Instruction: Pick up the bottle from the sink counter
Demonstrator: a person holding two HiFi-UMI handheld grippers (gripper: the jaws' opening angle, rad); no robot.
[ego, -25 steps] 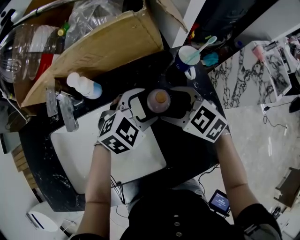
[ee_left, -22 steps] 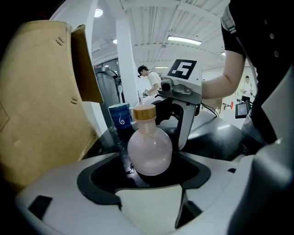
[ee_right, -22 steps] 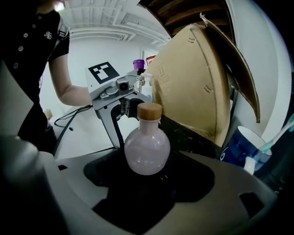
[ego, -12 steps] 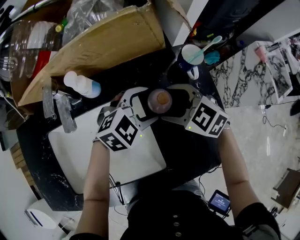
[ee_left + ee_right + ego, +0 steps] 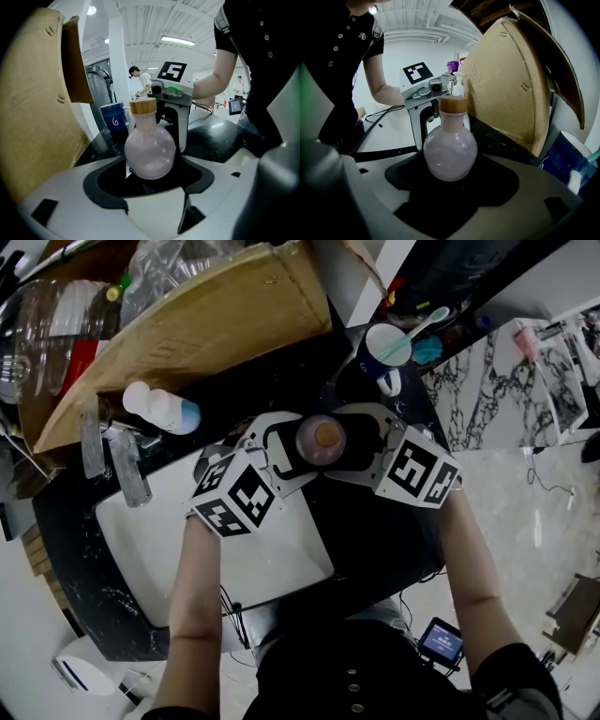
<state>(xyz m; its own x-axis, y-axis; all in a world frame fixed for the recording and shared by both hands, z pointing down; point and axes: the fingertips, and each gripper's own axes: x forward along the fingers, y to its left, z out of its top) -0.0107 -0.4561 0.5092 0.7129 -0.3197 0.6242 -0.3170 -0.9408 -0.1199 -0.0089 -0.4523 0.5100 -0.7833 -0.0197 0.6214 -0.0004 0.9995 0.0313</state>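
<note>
Bottle [image 5: 319, 439]: round pink belly, short neck, tan stopper, upright on the black bench [image 5: 375, 540], just right of the white sink [image 5: 169, 549]. It sits between the two tongs, which face each other across it. Left tongs [image 5: 295, 450] come in from the sink side, jaws spread wide, with the bottle standing in the mouth of the black-lined hollow between them. In the left gripper view there is a gap on both sides of the belly and no contact that I can see. Right tongs [image 5: 342, 446] mirror this from the other side: jaws well apart, bottle at the far edge of their hollow, clear of both sides in the right gripper view. So neither pair is clamped on anything. Each gripper view shows the opposite gripper's marker cube right behind the bottle. Further out, a big cardboard box [image 5: 206, 315] stands along the back of the bench. A blue cup [image 5: 386, 348] is near its right corner, beyond the bottle. A white bottle [image 5: 161, 409] lies on its side in front of the box, near the chrome tap [image 5: 131, 470] at the sink's far edge.
</note>
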